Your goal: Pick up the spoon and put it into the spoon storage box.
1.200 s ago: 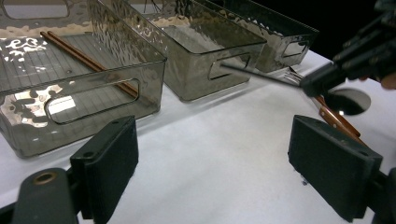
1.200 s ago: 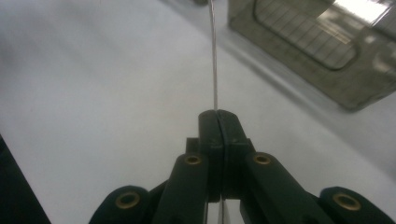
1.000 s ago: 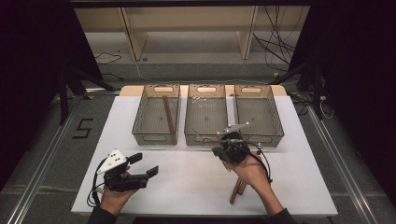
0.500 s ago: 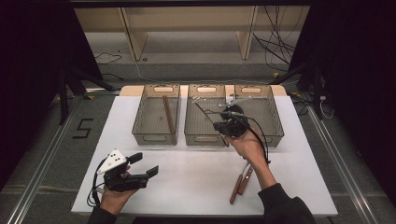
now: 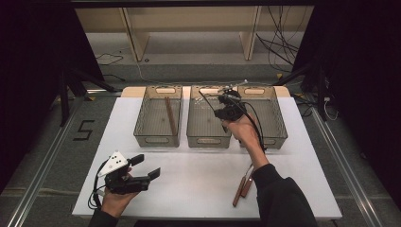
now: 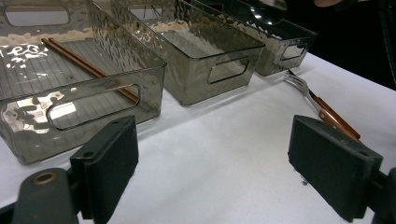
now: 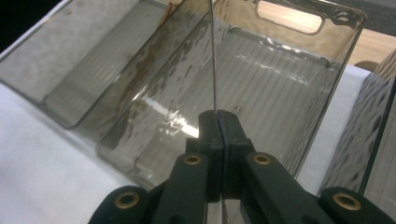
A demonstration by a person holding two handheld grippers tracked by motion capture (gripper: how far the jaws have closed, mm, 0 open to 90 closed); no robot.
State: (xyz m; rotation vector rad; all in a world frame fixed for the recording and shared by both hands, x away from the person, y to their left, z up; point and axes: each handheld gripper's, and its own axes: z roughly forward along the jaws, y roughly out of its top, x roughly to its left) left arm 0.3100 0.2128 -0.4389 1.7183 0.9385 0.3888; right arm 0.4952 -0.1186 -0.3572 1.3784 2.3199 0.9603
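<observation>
**Spoon held over the middle bin**

The spoon [image 5: 208, 99] hangs above the middle bin [image 5: 206, 137], at upper centre of the high view, its thin metal handle clamped between the tightly closed jaws of the right gripper [image 5: 226, 109]. The right gripper view shows what the high view cannot: the handle [image 7: 213, 56] rises as a narrow edge straight from the pressed-together pads, with the ribbed floor of the clear bin [image 7: 261, 70] behind it. The spoon's shiny bowl [image 6: 268, 10] appears at the top edge of the left gripper view.

The left gripper [image 5: 142, 169] sits low at the lower left of the high view, jaws wide apart with nothing between them. Its own view looks across the white table [image 6: 224, 154] to a wooden-handled fork [image 6: 322, 108] lying at the right, and to a pair of chopsticks [image 6: 88, 67] lying in the left bin [image 6: 154, 79]. In the high view the fork [image 5: 242, 184] lies partly under the person's right sleeve.
</observation>
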